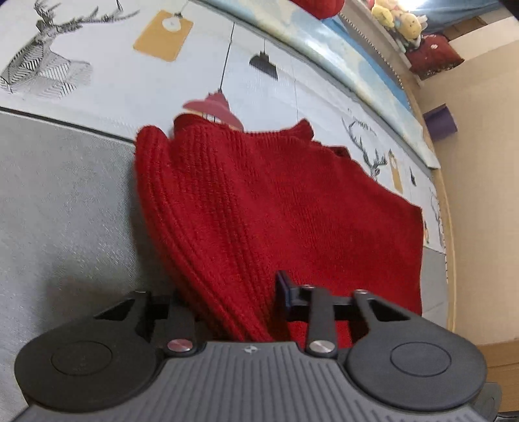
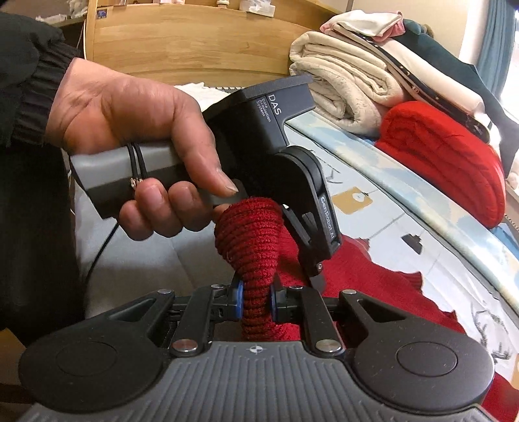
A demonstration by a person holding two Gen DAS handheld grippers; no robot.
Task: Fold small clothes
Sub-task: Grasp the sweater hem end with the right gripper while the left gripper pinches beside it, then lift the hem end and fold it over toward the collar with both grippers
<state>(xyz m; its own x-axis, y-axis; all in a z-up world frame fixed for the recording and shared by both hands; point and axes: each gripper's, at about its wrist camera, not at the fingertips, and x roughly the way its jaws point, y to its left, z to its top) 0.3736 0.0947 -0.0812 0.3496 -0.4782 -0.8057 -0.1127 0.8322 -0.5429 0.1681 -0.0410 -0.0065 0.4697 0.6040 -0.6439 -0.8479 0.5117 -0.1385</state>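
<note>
A red knit sweater (image 1: 275, 201) lies spread on a mat printed with deer and lamps (image 1: 259, 84). In the left wrist view a thick ribbed fold of it runs between the fingers of my left gripper (image 1: 227, 302), which is shut on it; the left finger is hidden by the cloth. In the right wrist view my right gripper (image 2: 256, 302) is shut on a bunched rope of the same sweater (image 2: 249, 233), lifted off the mat. Just beyond it a person's hand (image 2: 136, 120) holds the left gripper (image 2: 309, 272), whose tips reach down into the sweater.
A stack of folded clothes stands at the back right: a cream blanket (image 2: 343, 87) over a folded red knit (image 2: 444, 155). A wooden headboard (image 2: 194, 39) runs behind. Plush toys (image 1: 399, 19) and a purple block (image 1: 441, 121) sit at the mat's far edge. Plain grey mat (image 1: 65, 194) lies left.
</note>
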